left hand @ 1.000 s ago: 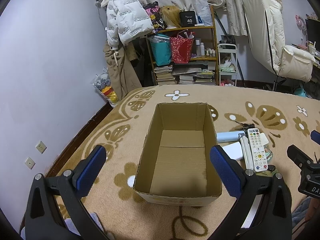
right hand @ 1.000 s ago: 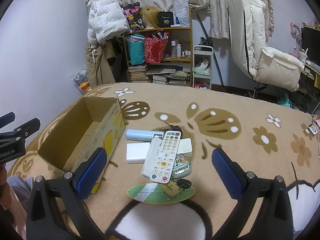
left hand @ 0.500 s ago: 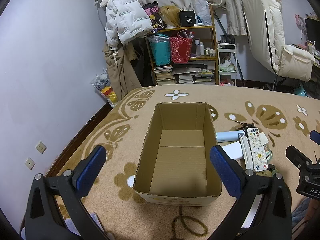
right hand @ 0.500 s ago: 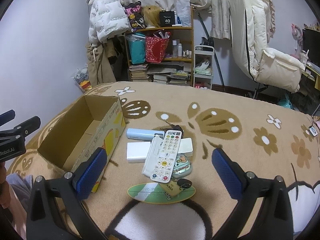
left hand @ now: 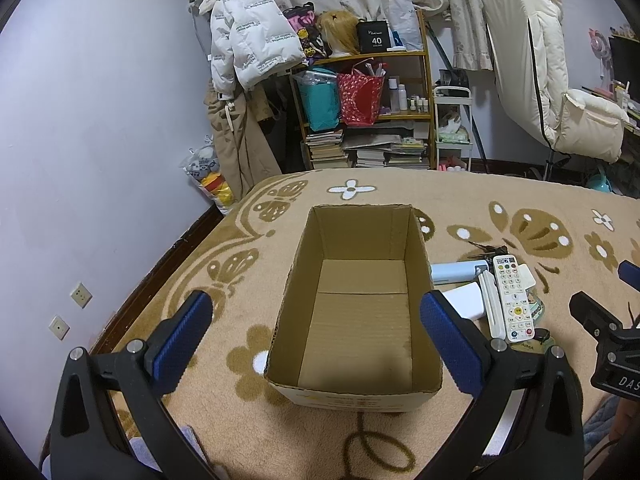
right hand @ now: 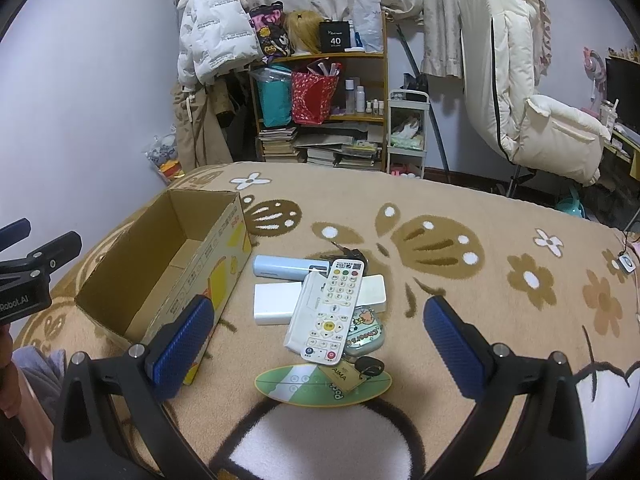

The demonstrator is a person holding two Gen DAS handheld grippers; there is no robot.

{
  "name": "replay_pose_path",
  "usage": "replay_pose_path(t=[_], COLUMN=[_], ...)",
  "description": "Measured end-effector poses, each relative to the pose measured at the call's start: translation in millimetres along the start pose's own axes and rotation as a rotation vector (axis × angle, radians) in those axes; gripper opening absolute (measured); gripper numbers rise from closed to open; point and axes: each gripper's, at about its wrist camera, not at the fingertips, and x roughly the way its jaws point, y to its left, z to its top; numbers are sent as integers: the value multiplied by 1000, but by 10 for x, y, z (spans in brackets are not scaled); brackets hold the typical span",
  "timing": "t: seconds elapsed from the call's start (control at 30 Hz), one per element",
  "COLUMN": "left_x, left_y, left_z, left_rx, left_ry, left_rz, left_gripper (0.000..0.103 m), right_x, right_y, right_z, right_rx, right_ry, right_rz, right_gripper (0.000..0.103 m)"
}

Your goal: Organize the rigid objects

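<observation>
blanket [right hand: 460, 216] | remote [right hand: 334, 312] between right gripper [right hand: 318, 338] fingers (spread)

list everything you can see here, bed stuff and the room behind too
cardboard box: 1, brown, open and empty, on blanket
blanket: 1, tan with brown flowers, under everything
remote: 1, white, atop the pile right of box
power bank: 1, white, under remote
tube case: 1, light blue, behind power bank
oval card: 1, green, nearest the pile's front
shelf: 1, wooden, back wall
left gripper: 1, black, blue pads, open
right gripper: 1, same, open
</observation>
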Motion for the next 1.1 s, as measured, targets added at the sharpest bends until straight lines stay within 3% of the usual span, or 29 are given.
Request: replay_pose_path(t=[0.2, 0.53, 0.9, 1.1], left_x=[20, 209, 727, 1011], left_y=[-3, 5, 150, 172], left_z=[9, 161, 320, 359], left_rx=[0, 7, -53, -27], left_ry=[8, 45, 191, 276], left_rz=[1, -24, -41, -27], left_gripper=[103, 103, 103, 103], right_x=[15, 363, 740, 987], right_y=[-6, -227, -286, -234], right_z=[-23, 89, 197, 213], right_rx=[0, 76, 117, 98], right_ry=[-1, 81, 158, 199], right_rz=[0, 48, 81, 76], right_gripper=[103, 103, 103, 103])
